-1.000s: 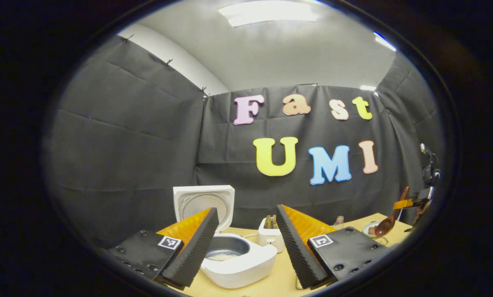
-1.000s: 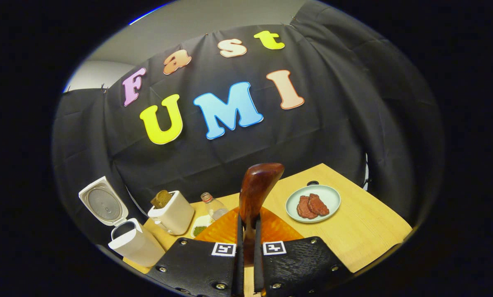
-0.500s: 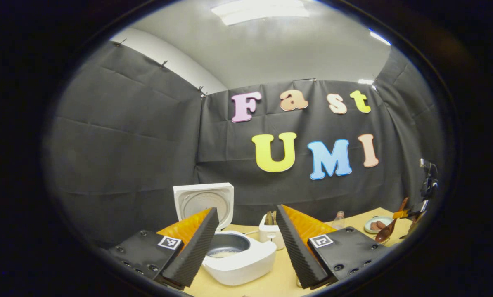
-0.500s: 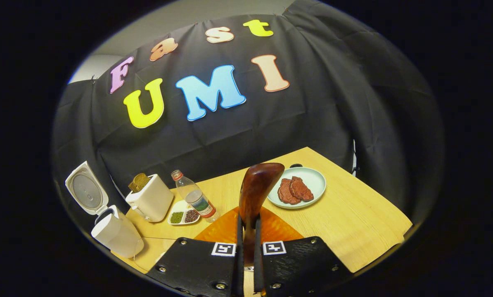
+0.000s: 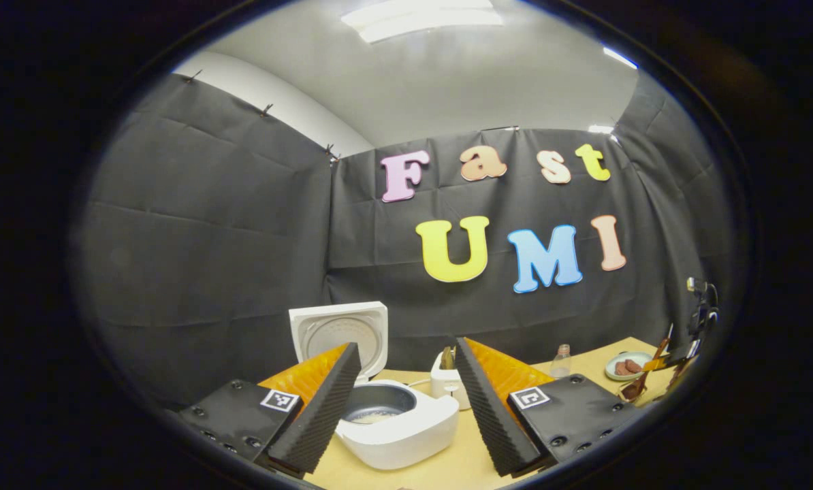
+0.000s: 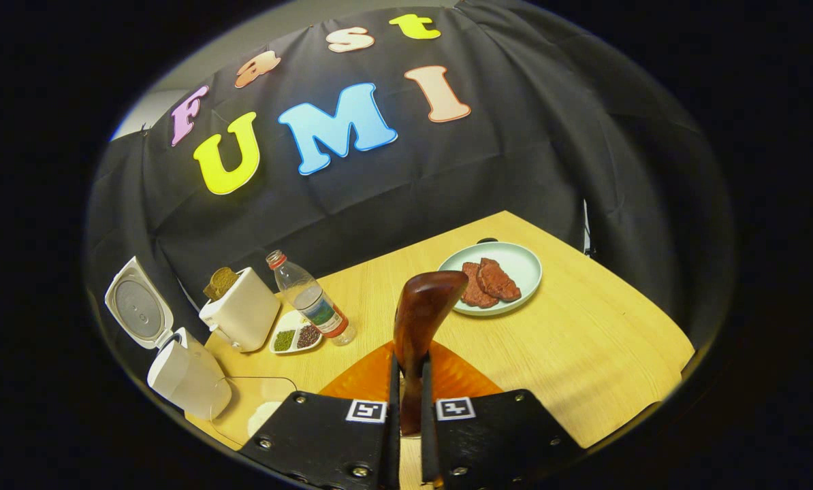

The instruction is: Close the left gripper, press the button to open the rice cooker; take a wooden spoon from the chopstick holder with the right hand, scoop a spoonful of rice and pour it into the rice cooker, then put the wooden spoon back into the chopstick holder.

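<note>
In the left gripper view, the left claw [image 5: 406,401] is gaping wide above the table [image 5: 461,463], framing the white cooker [image 5: 400,429], whose lid [image 5: 338,333] is standing open and whose dark bowl is showing pale rice. The right claw [image 5: 658,364] is tiny at the edge, hard to make out.

In the right gripper view, the right claw [image 6: 406,422] is clamping the glossy brown spoon [image 6: 423,320], its long axis running straight away from the camera, bowl end farthest, over the table [image 6: 583,340]. Its handle is hiding between the fingers. The cooker [image 6: 188,374] is sitting far left.

Wood table [image 6: 583,340] w/ rice cooker [image 6: 188,378], toaster [image 6: 243,316], bottle [image 6: 311,299], plate [image 6: 522,262], snack dish [image 6: 296,338].
</note>
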### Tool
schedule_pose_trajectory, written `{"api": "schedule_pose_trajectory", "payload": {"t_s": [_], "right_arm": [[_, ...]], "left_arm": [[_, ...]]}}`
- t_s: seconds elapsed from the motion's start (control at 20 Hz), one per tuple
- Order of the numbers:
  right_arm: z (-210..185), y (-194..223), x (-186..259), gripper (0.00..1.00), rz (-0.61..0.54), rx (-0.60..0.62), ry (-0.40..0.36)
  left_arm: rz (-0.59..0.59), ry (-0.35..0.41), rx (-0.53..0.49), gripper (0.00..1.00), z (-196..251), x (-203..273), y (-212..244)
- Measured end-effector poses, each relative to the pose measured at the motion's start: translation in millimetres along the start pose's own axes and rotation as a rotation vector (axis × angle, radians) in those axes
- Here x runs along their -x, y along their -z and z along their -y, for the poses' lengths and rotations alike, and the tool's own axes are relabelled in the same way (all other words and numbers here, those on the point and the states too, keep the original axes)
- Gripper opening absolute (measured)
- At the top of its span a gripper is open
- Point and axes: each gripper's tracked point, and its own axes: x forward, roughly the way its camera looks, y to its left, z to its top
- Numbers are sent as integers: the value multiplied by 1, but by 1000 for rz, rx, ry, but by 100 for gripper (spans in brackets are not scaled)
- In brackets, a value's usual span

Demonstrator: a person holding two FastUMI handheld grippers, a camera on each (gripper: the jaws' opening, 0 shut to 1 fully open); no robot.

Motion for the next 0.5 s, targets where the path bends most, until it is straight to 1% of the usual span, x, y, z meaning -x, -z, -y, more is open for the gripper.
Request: {"api": "schedule_pose_trajectory", "payload": {"t_s": [0.1, 0.2, 0.3, 0.35, 0.4, 0.5], "right_arm": [[1, -4, 5, 15, 17, 13, -4], [2, -14, 13, 27, 53, 40, 4], [9, -24, 23, 68, 90, 87, 31], [14, -29, 27, 90, 112, 112, 53], [18, -40, 35, 98, 139, 137, 78], [23, -58, 52, 98, 200, 179, 118]], "left_arm": [[-1, 1, 4, 99, 1, -3, 1], [0, 7, 10, 97, 3, -6, 1], [-3, 11, 13, 97, 5, -11, 3], [-3, 12, 14, 99, 5, -14, 5], [-5, 14, 18, 96, 5, -17, 5], [-8, 13, 24, 96, 4, -25, 7]]}}
